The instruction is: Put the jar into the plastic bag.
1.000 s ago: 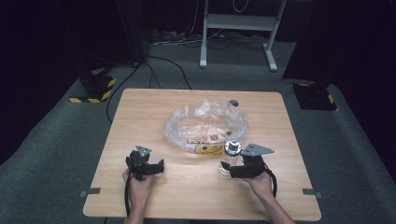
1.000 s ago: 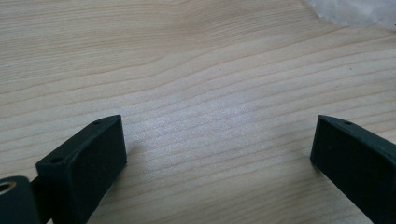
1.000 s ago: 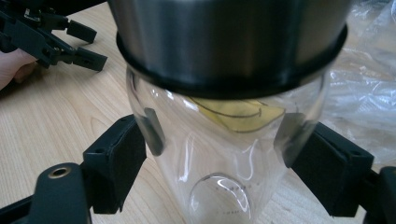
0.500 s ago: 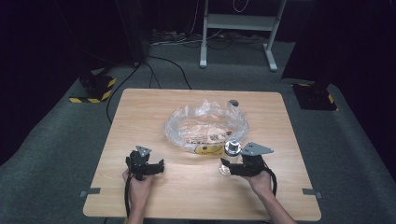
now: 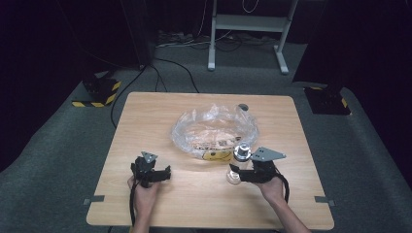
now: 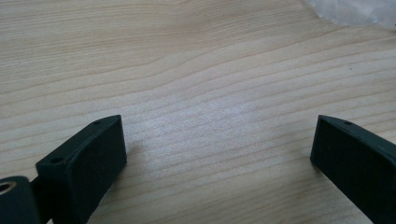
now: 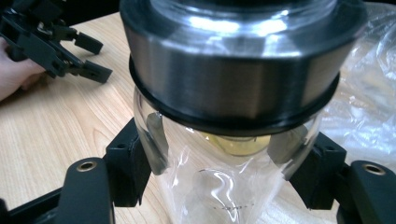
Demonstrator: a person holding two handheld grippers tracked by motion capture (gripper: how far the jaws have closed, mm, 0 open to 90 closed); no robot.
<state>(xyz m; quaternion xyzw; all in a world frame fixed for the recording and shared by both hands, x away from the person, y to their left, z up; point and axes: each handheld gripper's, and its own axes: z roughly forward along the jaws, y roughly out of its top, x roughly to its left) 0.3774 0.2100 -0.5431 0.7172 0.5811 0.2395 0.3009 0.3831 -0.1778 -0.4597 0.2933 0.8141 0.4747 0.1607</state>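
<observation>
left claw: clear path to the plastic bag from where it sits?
Probably yes. The left claw sits open on the table, with bare wood between it and the plastic bag. The right claw is shut on the glass jar, off to the other side.

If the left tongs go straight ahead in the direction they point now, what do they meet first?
Probably only the bare table: the open left tongs look along its wood. Farther on, the clear plastic bag lies off to one side, so the way looks free, though depth is unclear.

Black tongs point(image 7: 224, 182), a clear glass jar point(image 7: 219, 186) with silver lid point(image 7: 233, 70), pale wood-grain surface point(image 5: 160, 116), yellow-printed clear bag point(image 5: 214, 133).
</observation>
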